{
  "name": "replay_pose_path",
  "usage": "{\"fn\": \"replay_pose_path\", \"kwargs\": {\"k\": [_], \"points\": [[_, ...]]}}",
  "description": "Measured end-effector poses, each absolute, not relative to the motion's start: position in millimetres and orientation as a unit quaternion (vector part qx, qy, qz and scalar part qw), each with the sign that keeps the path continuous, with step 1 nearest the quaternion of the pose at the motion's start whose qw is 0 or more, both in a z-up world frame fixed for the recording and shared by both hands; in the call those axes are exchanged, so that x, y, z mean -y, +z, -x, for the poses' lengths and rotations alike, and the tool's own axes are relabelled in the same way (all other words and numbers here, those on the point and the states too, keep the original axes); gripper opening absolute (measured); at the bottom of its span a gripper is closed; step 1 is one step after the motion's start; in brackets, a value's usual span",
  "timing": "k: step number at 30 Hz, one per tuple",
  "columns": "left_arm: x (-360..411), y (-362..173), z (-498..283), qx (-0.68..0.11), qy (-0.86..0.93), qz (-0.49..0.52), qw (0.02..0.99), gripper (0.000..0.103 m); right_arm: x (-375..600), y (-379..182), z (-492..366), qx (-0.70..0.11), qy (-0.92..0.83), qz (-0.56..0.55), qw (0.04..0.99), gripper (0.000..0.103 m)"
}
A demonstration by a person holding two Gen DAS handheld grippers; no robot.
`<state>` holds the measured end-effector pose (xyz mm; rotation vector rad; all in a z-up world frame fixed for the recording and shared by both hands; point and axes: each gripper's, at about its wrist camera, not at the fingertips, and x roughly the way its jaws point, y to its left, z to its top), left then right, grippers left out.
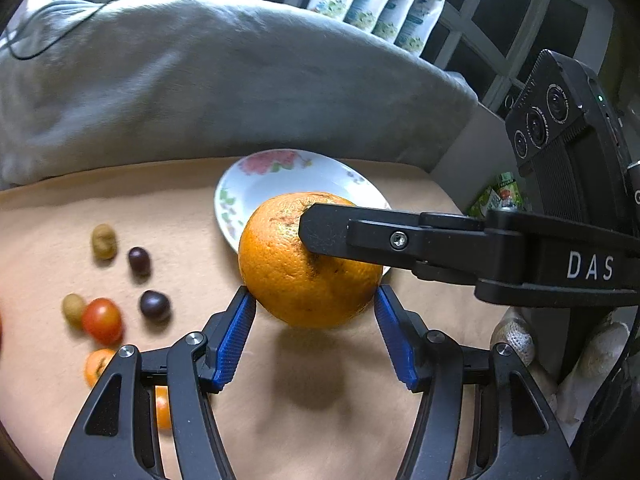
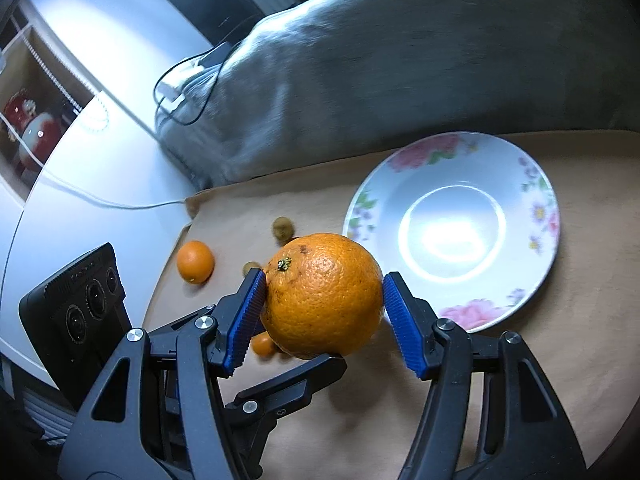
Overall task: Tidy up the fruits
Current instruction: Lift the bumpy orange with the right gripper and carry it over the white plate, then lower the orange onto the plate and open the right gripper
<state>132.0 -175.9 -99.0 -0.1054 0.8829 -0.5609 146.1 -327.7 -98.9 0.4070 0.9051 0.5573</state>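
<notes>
Both the left gripper (image 1: 314, 308) and right gripper (image 2: 324, 304) clamp one orange (image 1: 308, 260) above the tan cloth (image 1: 320, 420), a flowered plate (image 2: 452, 232) at two o'clock.

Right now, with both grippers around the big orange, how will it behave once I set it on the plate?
The big orange is round and firm-looking, so it will probably roll when released. The plate is shallow and glossy; its dished centre may catch the orange, though a push could slide it. It spans nearly the whole gap between the right gripper fingers, so it likely has some heft.
</notes>
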Motion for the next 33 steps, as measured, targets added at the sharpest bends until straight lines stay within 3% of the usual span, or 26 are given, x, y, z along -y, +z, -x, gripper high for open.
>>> {"fn": "replay_pose_path", "kwargs": {"k": [14, 17, 25, 29, 33], "points": [[196.7, -109.2, -144.9, -0.44, -0.268, 0.035, 0.856, 0.061, 352.4, -113.1, -159.8, -0.437, 0.25, -0.217, 0.837, 0.064], [197.7, -106.5, -142.0, -0.432, -0.269, 0.03, 0.86, 0.053, 358.2, -104.9, -157.0, -0.42, 0.243, -0.215, 0.848, 0.064], [184.9, -93.7, -135.8, -0.413, -0.269, 0.037, 0.87, 0.053, 372.5, -83.7, -149.9, -0.386, 0.221, -0.218, 0.868, 0.064], [180.1, -90.5, -133.2, -0.408, -0.266, 0.035, 0.873, 0.053, 372.4, -79.0, -144.3, -0.375, 0.21, -0.209, 0.878, 0.074], [174.2, -87.6, -128.8, -0.403, -0.263, 0.034, 0.876, 0.053, 367.5, -74.8, -138.9, -0.368, 0.204, -0.198, 0.885, 0.075]]}}
